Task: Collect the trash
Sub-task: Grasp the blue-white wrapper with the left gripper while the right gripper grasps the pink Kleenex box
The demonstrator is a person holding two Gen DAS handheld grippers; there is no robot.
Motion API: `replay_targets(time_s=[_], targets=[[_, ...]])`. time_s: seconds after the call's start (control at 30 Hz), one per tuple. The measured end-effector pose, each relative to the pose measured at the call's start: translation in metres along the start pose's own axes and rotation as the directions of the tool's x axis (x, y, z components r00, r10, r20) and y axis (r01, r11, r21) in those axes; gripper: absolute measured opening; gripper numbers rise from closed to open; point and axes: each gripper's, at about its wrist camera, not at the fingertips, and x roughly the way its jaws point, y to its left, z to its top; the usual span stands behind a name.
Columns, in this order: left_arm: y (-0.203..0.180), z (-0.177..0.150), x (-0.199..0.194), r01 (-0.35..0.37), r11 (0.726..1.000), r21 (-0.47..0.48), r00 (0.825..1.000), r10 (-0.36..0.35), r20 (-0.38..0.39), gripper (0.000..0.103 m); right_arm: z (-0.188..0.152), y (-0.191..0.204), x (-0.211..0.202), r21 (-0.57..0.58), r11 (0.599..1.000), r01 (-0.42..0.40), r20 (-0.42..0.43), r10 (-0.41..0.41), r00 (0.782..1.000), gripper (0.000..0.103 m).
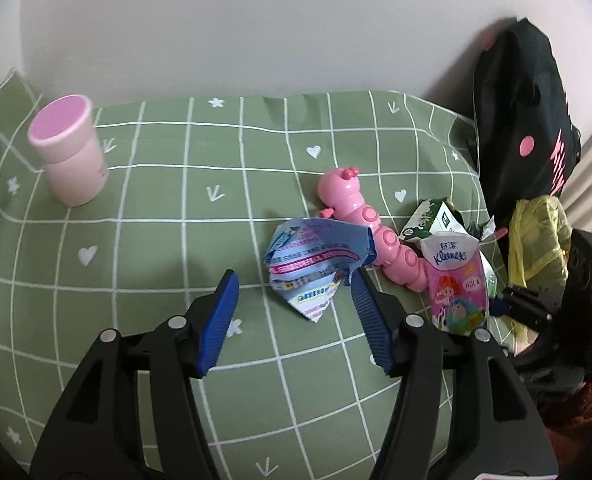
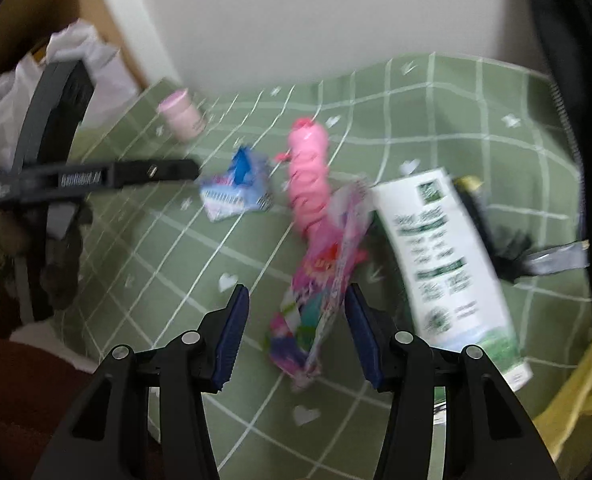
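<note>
Trash is spread over the right half of a green checked cloth (image 1: 168, 240). Closest to the left gripper (image 1: 294, 288) is a crumpled blue wrapper (image 1: 316, 264); the jaws are spread wide with nothing in them, and the wrapper's near corner sits just ahead, between the two blue pads (image 1: 220, 320), right pad almost touching its edge. A pink caterpillar toy (image 1: 360, 216) lies right behind the wrapper, touching it. Next to that is a pink Kleenex pack (image 1: 458, 284), and behind it a crushed green-and-white carton (image 1: 432, 216). Way over on the left stands a pink cup (image 1: 70, 152), upright, well apart from everything else. A black bag (image 1: 524, 120) leans on the wall at the right, with a yellow plastic bag (image 1: 536, 240) below it.

Right wrist view is pretty blurry. The right gripper (image 2: 296, 320) is also wide open, holding nothing, and the Kleenex pack (image 2: 316, 304) lies between its pads. The carton (image 2: 444, 264) is just to its right, the toy (image 2: 308, 172) beyond it, the wrapper (image 2: 236, 192) further left.
</note>
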Motion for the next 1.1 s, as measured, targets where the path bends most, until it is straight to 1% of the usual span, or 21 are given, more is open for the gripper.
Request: replay_targets(time_s=[0.07, 0.2, 0.23, 0.27, 0.33, 0.4, 0.53, 0.67, 0.73, 0.8, 0.87, 0.9, 0.97, 1.03, 1.1], targets=[[-0.005, 0.005, 0.005, 0.0, 1.0, 0.005, 1.0, 0.0, -0.004, 0.056, -0.004, 0.004, 0.004, -0.009, 1.0, -0.004, -0.018, 0.004, 1.0, 0.047], [-0.023, 0.015, 0.01, 0.03, 1.0, -0.009, 0.999, -0.03, 0.013, 0.056, -0.007, 0.002, 0.005, -0.008, 1.0, 0.022, -0.027, -0.022, 0.999, 0.047], [-0.028, 0.016, 0.011, 0.027, 1.0, -0.003, 1.0, -0.027, 0.016, 0.056, -0.008, 0.001, 0.005, -0.001, 1.0, 0.025, -0.028, -0.025, 0.999, 0.047], [-0.034, 0.016, 0.014, 0.01, 1.0, 0.011, 1.0, -0.011, 0.018, 0.056, -0.009, -0.002, 0.004, 0.01, 0.999, 0.03, -0.03, -0.03, 0.999, 0.047], [-0.04, 0.015, 0.019, -0.057, 0.998, 0.04, 0.998, 0.056, 0.025, 0.056, -0.013, -0.009, 0.001, 0.026, 0.999, 0.039, -0.032, -0.038, 0.999, 0.047], [-0.036, 0.014, 0.021, -0.104, 0.994, 0.044, 0.994, 0.102, 0.036, 0.056, -0.016, -0.012, 0.0, 0.042, 0.998, 0.05, -0.033, -0.049, 0.998, 0.047], [-0.012, 0.011, 0.021, -0.142, 0.99, 0.014, 0.99, 0.141, 0.029, 0.056, -0.02, -0.018, -0.002, 0.073, 0.996, 0.055, -0.021, -0.054, 0.998, 0.047], [0.007, 0.01, 0.022, -0.178, 0.984, 0.008, 0.984, 0.178, 0.015, 0.056, -0.022, -0.022, -0.004, 0.098, 0.992, 0.081, -0.01, -0.08, 0.997, 0.047], [0.014, 0.009, 0.02, -0.155, 0.988, -0.006, 0.988, 0.155, 0.014, 0.056, -0.021, -0.023, -0.012, 0.109, 0.991, 0.081, 0.019, -0.083, 0.996, 0.047], [0.017, 0.007, 0.015, -0.103, 0.994, -0.021, 0.995, 0.103, 0.016, 0.056, -0.019, -0.024, -0.018, 0.123, 0.991, 0.044, 0.057, -0.052, 0.997, 0.046], [0.018, 0.006, 0.011, -0.064, 0.997, -0.03, 0.998, 0.065, 0.017, 0.056, -0.016, -0.024, -0.016, 0.129, 0.991, 0.033, 0.048, -0.04, 0.998, 0.015], [0.017, 0.005, 0.01, -0.058, 0.998, -0.03, 0.998, 0.058, 0.018, 0.056, -0.015, -0.025, -0.013, 0.134, 0.99, 0.04, 0.036, -0.045, 0.998, 0.013], [0.017, 0.004, 0.008, -0.061, 0.998, -0.026, 0.998, 0.062, 0.02, 0.056, -0.014, -0.026, -0.008, 0.146, 0.988, 0.045, 0.025, -0.049, 0.999, 0.005], [0.019, 0.004, 0.005, -0.062, 0.998, -0.033, 0.998, 0.063, 0.02, 0.056, -0.011, -0.024, -0.008, 0.144, 0.988, 0.054, 0.036, -0.06, 0.998, 0.003], [0.022, 0.003, 0.004, -0.063, 0.997, -0.047, 0.998, 0.063, 0.017, 0.056, -0.007, -0.023, -0.018, 0.138, 0.989, 0.058, 0.071, -0.068, 0.995, 0.003]])
